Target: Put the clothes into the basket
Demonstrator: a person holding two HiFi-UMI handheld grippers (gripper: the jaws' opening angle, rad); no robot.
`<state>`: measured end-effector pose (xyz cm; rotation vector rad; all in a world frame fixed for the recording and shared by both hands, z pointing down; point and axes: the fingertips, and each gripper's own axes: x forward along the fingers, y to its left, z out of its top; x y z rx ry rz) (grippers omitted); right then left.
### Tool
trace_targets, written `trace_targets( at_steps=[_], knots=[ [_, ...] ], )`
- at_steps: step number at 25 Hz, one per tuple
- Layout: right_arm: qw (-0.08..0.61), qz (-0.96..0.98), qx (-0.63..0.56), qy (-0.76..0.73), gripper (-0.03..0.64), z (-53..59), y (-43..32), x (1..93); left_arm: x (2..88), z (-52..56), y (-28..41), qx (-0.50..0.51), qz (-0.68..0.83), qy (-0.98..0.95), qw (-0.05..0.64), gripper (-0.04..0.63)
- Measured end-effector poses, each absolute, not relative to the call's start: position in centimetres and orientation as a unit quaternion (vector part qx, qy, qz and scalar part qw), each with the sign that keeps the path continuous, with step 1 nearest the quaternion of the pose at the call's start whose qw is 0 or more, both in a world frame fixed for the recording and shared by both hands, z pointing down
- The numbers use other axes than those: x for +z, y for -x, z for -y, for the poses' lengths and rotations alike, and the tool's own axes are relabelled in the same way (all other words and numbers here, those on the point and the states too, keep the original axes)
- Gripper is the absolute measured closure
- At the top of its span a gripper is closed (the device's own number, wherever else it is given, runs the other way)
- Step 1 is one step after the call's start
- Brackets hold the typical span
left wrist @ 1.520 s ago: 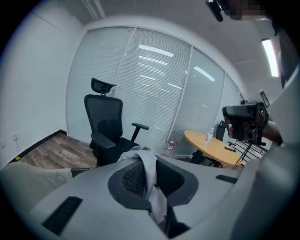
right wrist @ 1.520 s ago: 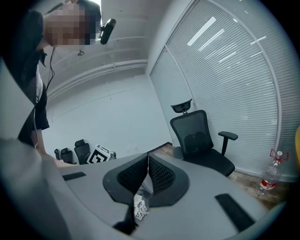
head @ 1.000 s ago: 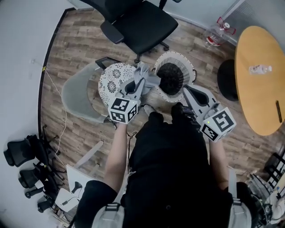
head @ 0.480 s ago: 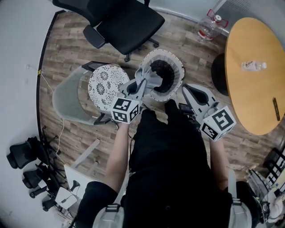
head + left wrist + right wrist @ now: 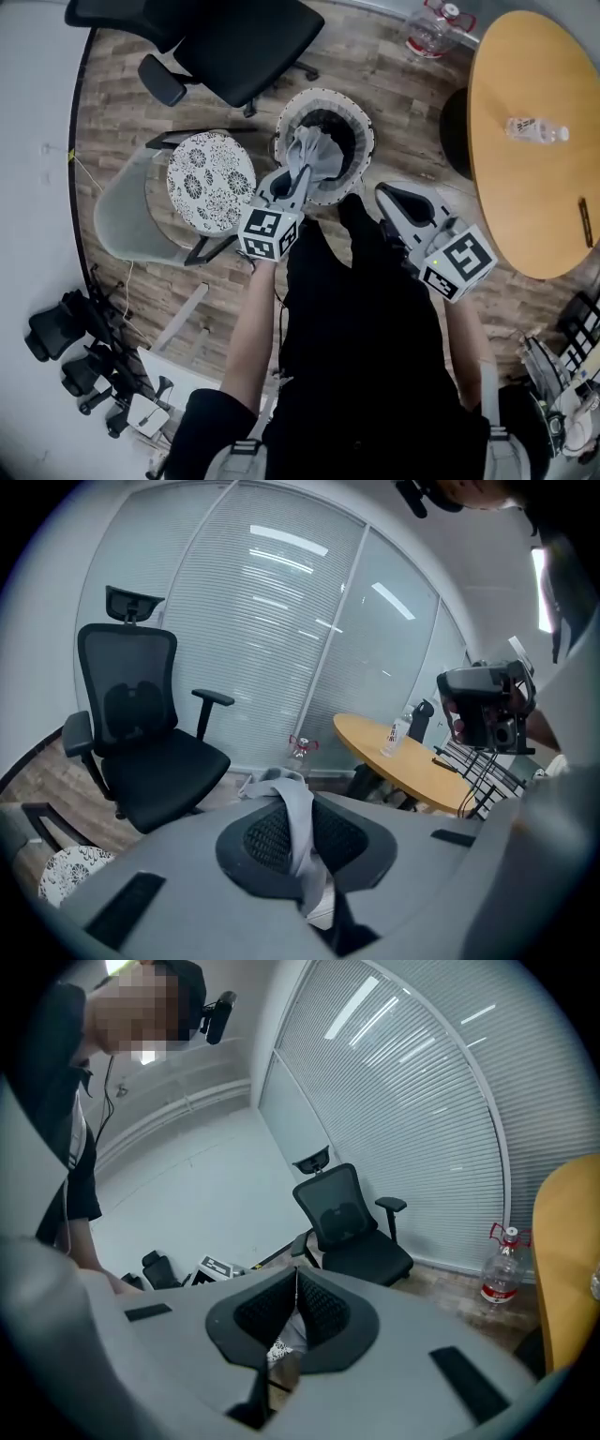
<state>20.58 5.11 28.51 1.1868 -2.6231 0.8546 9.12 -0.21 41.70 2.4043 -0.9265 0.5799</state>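
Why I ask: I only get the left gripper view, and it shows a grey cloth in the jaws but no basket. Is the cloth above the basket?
Observer: Yes. In the head view the grey cloth hangs from the left gripper directly over the dark opening of the basket. I can't tell whether its end dips inside.
Operator: And the other gripper? It's outside my view.
Observer: The right gripper is off to one side of the basket, near its rim. The right gripper view shows its jaws together with nothing between them.
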Motion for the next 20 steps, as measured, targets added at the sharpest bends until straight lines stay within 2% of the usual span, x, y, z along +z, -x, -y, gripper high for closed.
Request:
trace_targets(
  at_steps=[20],
  knots=[
    [0.081, 0.834, 0.369, -0.402, 0.6, -4.8, -23.0, 43.1, 59.3, 1.5, -16.2, 0.293, 0.264, -0.875, 0.282, 0.555]
  ],
)
